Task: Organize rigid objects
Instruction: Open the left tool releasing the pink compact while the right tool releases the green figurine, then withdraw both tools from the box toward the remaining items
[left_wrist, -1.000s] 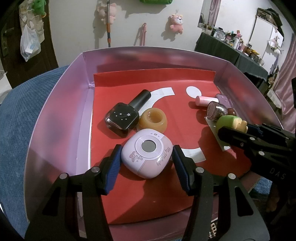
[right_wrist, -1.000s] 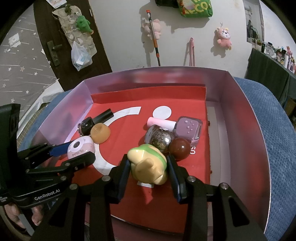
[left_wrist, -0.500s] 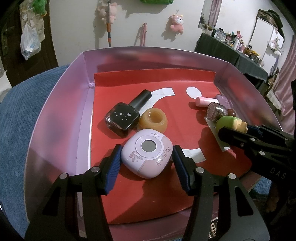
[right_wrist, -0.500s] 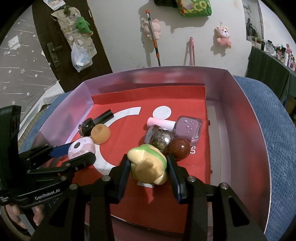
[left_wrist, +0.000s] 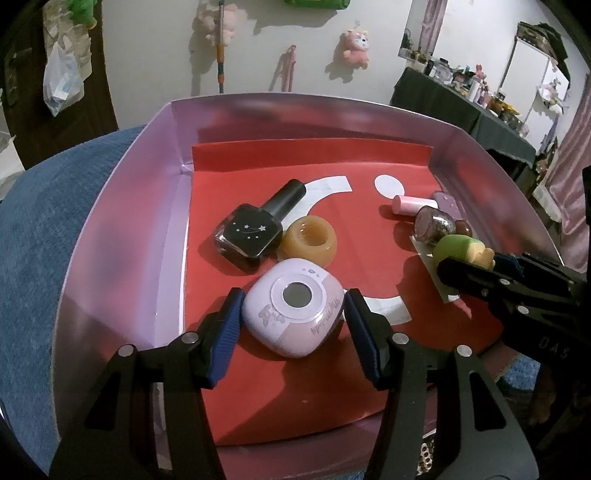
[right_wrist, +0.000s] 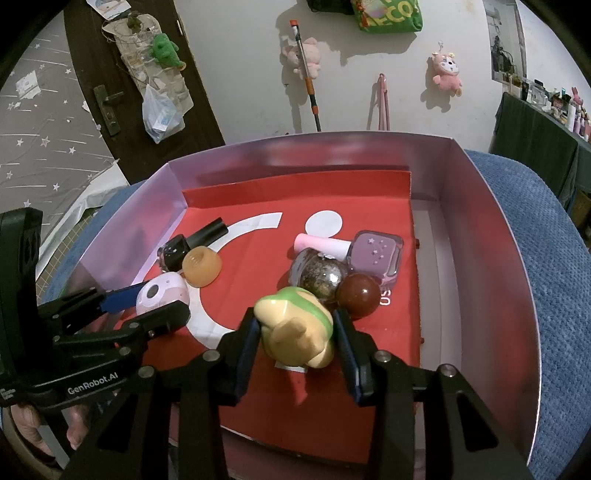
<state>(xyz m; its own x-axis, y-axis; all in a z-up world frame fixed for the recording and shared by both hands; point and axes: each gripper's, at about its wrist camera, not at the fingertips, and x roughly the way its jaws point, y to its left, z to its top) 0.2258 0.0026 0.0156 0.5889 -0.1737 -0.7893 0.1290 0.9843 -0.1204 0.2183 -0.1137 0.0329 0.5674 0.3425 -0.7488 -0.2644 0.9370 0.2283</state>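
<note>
A pink box with a red floor holds the objects. My left gripper is shut on a pale pink rounded case, which also shows in the right wrist view. My right gripper is shut on a green and cream toy, which also shows in the left wrist view. Both objects sit low over the red floor at the box's near side.
A black nail polish bottle and an amber ring lie beyond the case. A glitter globe, a brown ball and a purple polish bottle lie beyond the toy. Blue fabric surrounds the box.
</note>
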